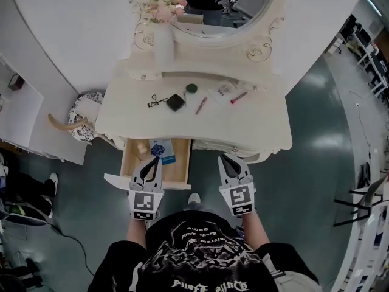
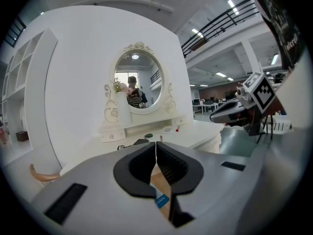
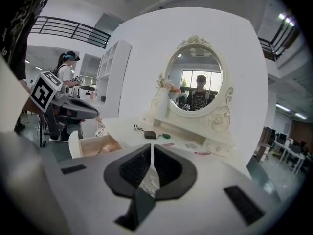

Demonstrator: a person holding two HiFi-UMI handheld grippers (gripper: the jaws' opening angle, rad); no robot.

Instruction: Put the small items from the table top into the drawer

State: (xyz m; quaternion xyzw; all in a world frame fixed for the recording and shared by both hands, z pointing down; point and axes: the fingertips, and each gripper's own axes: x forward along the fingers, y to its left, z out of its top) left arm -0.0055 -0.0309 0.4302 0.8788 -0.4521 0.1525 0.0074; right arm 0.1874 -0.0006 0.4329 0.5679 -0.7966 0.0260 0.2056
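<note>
Jaws of the left gripper [image 2: 156, 148] pressed together, nothing between them; the same for the right gripper [image 3: 152, 151], shut tip to tip and empty. Both held low in front of the table, the left one just over the front part of the open drawer [image 1: 180, 166], the right one beside that drawer, before the table's front edge, well apart from the small items. Inside the drawer already a blue packet [image 1: 163, 151] and a tan item [image 1: 143, 148], side by side. Further out, on the white table top [image 1: 261, 126], not yet in the drawer: an eyelash curler [image 1: 156, 101] at the left, close beside a black square case [image 1: 175, 102], a green round item [image 1: 191, 88] just behind that case, then toward the right a pink pencil [image 1: 201, 105], a white packet [image 1: 223, 90] and a red stick [image 1: 239, 97]. Behind all these, against the wall, a white vase [image 1: 164, 44] with flowers and an oval mirror [image 1: 249, 5]
</note>
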